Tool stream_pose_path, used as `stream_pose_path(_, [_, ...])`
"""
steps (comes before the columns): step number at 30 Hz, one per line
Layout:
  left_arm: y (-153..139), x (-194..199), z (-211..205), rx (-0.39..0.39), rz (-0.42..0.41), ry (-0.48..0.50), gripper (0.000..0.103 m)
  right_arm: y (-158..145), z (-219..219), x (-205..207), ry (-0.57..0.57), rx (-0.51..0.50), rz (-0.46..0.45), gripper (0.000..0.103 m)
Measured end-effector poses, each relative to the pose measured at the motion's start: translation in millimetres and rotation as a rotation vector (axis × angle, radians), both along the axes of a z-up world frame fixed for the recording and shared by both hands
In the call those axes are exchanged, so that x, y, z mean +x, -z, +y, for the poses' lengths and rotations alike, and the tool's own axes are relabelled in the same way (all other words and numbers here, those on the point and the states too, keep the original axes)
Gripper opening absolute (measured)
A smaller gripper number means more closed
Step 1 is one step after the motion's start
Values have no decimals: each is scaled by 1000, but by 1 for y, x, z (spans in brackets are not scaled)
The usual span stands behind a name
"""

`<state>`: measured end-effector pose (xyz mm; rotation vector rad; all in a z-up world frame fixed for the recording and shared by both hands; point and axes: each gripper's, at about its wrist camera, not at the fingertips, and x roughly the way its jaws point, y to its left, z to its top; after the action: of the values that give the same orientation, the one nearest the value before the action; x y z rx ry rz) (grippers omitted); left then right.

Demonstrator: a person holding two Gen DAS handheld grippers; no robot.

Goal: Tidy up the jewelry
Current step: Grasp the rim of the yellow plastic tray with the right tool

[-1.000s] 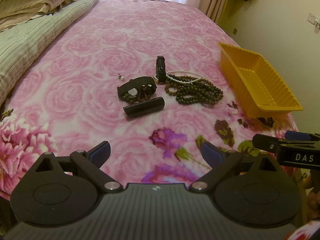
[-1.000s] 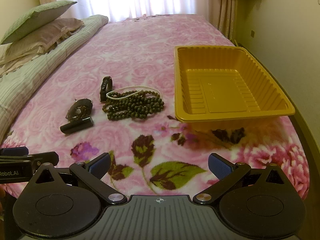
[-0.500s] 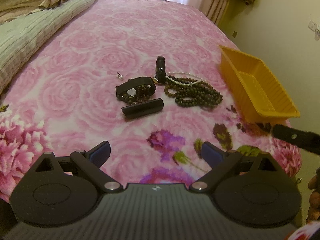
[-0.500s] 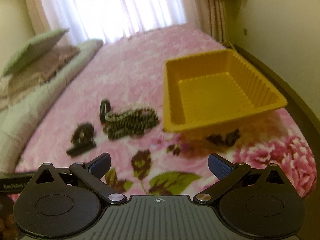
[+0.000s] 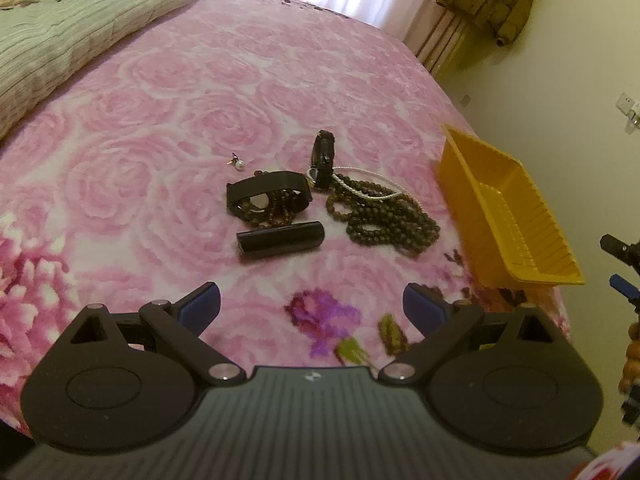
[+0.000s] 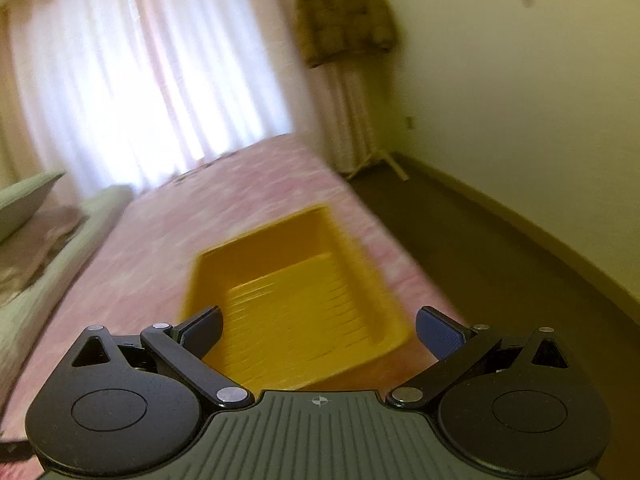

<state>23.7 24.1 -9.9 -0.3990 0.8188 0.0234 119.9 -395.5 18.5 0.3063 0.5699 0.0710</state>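
Observation:
Jewelry lies in a loose group on the pink rose blanket (image 5: 160,92): a dark bead necklace (image 5: 384,220), a thin white pearl strand (image 5: 360,184), a black band over brown beads (image 5: 268,200), an upright black bracelet (image 5: 324,152), a black tube (image 5: 280,240) and a small pearl earring (image 5: 238,164). The empty yellow tray (image 5: 504,216) sits to their right. My left gripper (image 5: 312,308) is open, short of the tube. My right gripper (image 6: 320,328) is open above the near end of the yellow tray (image 6: 296,288); that view is blurred.
A striped green quilt (image 5: 60,44) and pillows line the bed's left side. The bed's right edge drops to a dark floor (image 6: 500,264) beside the wall. A jacket (image 6: 344,12) hangs by the curtains. Part of the right gripper (image 5: 620,256) shows at the far right.
The right gripper has swung up and to the right, from facing the jewelry and tray to looking over the tray toward the window. The left gripper has tilted and edged nearer the jewelry.

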Motion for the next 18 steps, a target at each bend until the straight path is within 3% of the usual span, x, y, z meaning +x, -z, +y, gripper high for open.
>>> stream_pose_path(3, [3,3,-2,28,-4,5,97,15,-17,24,-8,-14,30,97])
stream_pose_path(5, [4,6,-6,54,-7,12,97,27,-26,38,-34,-10,60,72])
stream_pose_path(8, [6,10,-9,61,-9,26,97,43,-31,52,-54,-1,89,66])
stream_pose_path(14, [9,19,-19,69,-19,53,97,58,-32,64,-99,29,121,38])
stream_pose_path(18, [11,24,-25,62,-22,77,97,63,-32,70,-110,39,143,31])
